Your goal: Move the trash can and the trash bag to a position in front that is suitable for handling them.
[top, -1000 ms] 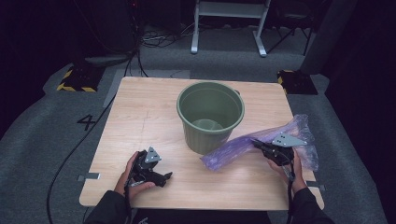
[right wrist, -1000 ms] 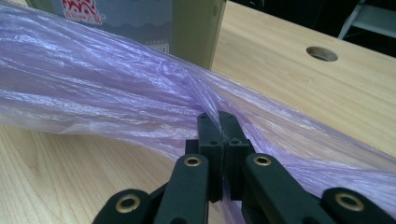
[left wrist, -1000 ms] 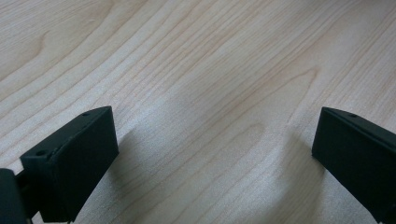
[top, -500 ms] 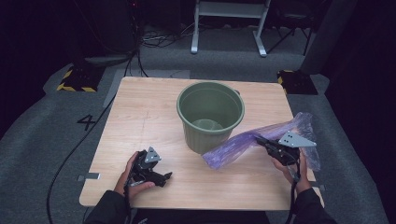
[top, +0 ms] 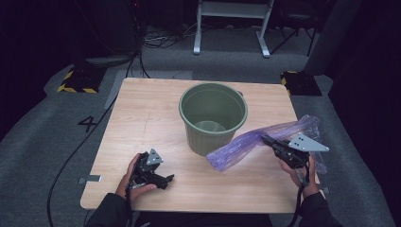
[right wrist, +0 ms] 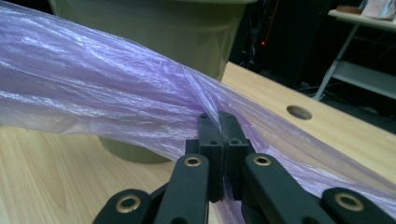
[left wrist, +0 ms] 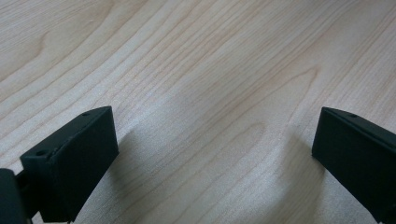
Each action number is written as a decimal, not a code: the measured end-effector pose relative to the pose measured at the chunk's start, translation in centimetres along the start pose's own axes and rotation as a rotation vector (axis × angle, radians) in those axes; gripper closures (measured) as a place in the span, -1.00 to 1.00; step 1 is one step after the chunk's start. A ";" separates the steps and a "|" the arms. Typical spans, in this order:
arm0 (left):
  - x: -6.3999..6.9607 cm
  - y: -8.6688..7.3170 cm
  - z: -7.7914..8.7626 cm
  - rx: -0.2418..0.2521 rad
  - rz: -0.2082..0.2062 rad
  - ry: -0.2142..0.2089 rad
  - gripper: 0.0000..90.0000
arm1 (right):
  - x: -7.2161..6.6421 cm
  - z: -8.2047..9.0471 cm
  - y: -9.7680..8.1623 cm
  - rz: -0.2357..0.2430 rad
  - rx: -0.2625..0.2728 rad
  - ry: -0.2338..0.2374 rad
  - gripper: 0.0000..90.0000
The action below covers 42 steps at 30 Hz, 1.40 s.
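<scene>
Left gripper (top: pixel 163 178): rests low on worktop (top: pixel 142 118) near front edge, jaws wide apart, nothing between | Right gripper (right wrist: pixel 219 133): jaws clamped on purple plastic bag (top: pixel 246 144), lifted above worktop's right side | Bag's free end droops beside green bucket (top: pixel 213 116) at centre

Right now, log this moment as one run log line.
right gripper: shut on purple plastic bag, lifted beside green bucket | left gripper: open, nothing between jaws, low over wooden table

Table (top: pixel 156 113) lit from above; surroundings dark; close-ups soft.
</scene>
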<state>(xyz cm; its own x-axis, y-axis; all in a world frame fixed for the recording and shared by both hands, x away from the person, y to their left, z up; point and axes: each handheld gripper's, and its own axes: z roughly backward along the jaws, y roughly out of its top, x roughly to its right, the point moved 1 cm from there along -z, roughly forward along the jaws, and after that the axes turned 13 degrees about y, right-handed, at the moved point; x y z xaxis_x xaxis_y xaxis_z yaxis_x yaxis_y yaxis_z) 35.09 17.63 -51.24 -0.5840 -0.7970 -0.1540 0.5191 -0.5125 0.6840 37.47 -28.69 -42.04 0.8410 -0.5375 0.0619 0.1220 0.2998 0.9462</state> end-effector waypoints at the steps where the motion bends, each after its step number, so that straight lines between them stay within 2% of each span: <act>1: 0.0 0.0 0.0 0.000 0.000 0.001 -1.00 | 0.0 0.2 0.2 0.000 0.011 -0.003 1.00; 13: 0.0 0.0 0.0 0.002 0.001 0.001 -1.00 | 0.0 1.4 1.8 0.011 0.071 -0.027 1.00; 23: 0.0 0.0 -0.1 0.003 0.003 0.003 -1.00 | 1.0 2.5 3.9 0.007 0.137 -0.066 1.00; 31: 0.0 0.0 -0.1 0.003 0.002 0.003 -1.00 | 1.5 2.0 5.4 0.032 0.139 -0.084 1.00; 37: 0.0 0.1 -0.1 0.003 0.002 0.003 -1.00 | 2.0 1.5 6.0 0.018 0.149 -0.085 1.00; 42: 0.0 0.1 -0.1 0.002 0.001 0.002 -1.00 | 2.4 0.9 6.7 0.023 0.140 -0.106 1.00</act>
<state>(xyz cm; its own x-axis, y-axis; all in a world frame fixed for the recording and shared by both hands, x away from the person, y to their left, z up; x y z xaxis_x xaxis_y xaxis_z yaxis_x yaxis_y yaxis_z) 35.19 17.59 -51.25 -0.5819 -0.7985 -0.1545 0.5184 -0.5105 0.6860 39.80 -28.70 -35.28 0.7816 -0.6140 0.1102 0.0227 0.2045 0.9786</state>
